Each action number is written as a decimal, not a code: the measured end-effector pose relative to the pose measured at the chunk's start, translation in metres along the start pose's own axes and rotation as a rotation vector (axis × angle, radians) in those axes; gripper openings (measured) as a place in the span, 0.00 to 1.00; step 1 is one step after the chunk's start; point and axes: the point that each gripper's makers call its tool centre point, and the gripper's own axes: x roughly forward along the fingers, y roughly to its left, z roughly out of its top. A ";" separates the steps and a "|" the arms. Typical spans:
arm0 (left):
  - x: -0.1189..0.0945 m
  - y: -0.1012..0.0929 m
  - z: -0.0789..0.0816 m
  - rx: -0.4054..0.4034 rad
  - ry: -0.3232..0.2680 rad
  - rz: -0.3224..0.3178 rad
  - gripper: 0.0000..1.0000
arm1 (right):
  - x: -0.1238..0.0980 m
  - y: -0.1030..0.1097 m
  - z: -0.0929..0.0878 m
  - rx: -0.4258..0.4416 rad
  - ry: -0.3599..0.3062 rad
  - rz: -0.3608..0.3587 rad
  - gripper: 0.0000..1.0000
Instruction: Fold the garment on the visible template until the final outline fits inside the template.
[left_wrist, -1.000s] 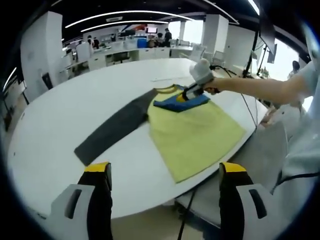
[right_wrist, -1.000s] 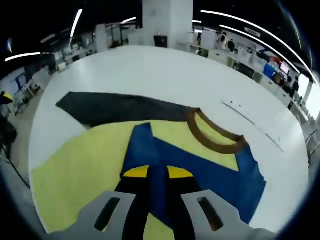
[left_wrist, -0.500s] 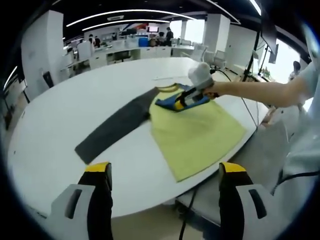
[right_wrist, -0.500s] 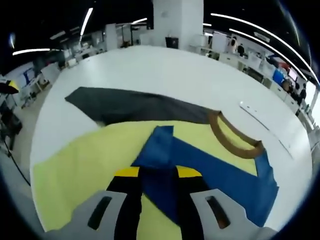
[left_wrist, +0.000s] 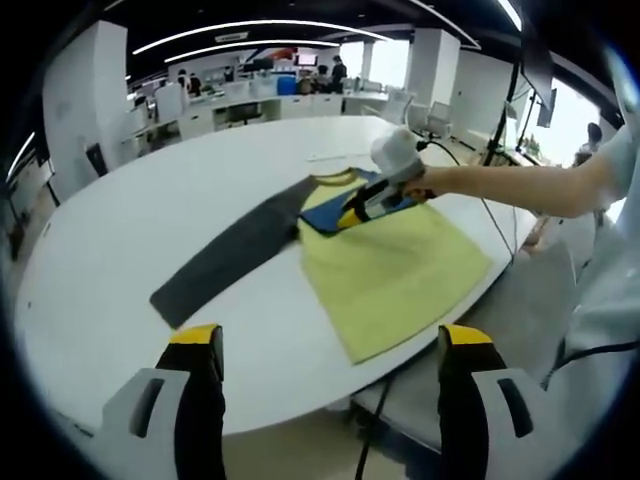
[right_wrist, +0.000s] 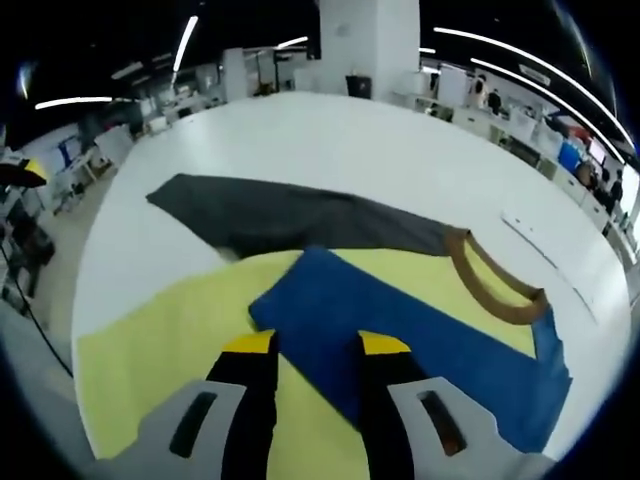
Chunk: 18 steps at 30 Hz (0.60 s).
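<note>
A yellow shirt (left_wrist: 390, 270) lies flat on the white table (left_wrist: 130, 210), near its edge. Its blue sleeve (right_wrist: 420, 330) is folded across the yellow body (right_wrist: 170, 340), below the brown collar (right_wrist: 495, 285). The dark grey template (left_wrist: 225, 260) stretches out beside the shirt, and its far end runs under the shirt at the collar (right_wrist: 290, 215). My right gripper (right_wrist: 318, 345) sits low over the sleeve's folded edge, jaws parted, cloth lying flat between them; the left gripper view shows it (left_wrist: 360, 208) over the sleeve. My left gripper (left_wrist: 330, 335) hangs open off the table's edge, holding nothing.
A person's arm (left_wrist: 510, 185) reaches in from the right to the right gripper. A thin white strip (right_wrist: 545, 250) lies on the table beyond the collar. A grey surface (left_wrist: 520, 310) and cables sit past the table's edge. Office desks stand far behind.
The right gripper has drawn the blue sleeve further across the yellow body and its jaws have spread apart, letting the sleeve lie flat. The left gripper has stayed still.
</note>
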 end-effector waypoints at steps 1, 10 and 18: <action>0.001 0.000 0.000 -0.002 -0.001 -0.002 0.85 | -0.001 0.000 0.001 -0.002 -0.001 0.000 0.33; 0.002 -0.004 0.006 0.015 -0.011 -0.010 0.85 | -0.017 -0.003 -0.002 0.001 -0.007 -0.026 0.46; 0.001 -0.009 0.009 0.027 -0.014 -0.013 0.86 | -0.037 -0.001 -0.008 -0.010 -0.014 -0.022 0.57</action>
